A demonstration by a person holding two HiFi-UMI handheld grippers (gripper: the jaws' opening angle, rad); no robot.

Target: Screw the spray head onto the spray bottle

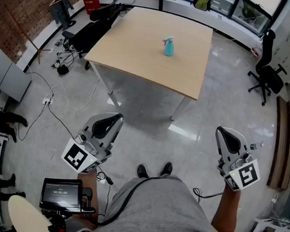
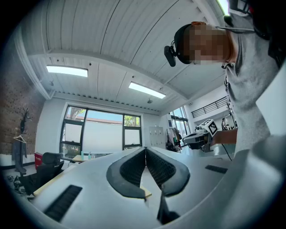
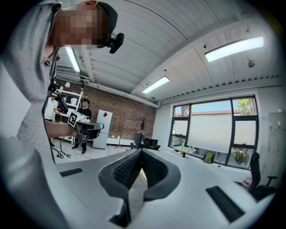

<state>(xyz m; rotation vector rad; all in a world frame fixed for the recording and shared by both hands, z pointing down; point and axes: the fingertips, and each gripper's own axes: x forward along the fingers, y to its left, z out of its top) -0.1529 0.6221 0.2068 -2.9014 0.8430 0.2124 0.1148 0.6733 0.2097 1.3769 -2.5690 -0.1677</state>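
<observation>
- Claws hang low over the floor, either side of the person's legs: left claw [image 1: 110,121] pinched closed, nothing in it.
- Right claw [image 1: 225,135] closed too, empty.
- Farther off, the teal spray bottle [image 1: 168,48] stands upright on the worktop [image 1: 135,48], well apart from both.

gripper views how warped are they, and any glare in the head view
Left gripper view: strong fisheye, ceiling panels curve, corners black. Right gripper view: same warp, ceiling light bright. Head view: sharp, glare patch on the floor by the table leg.
</observation>
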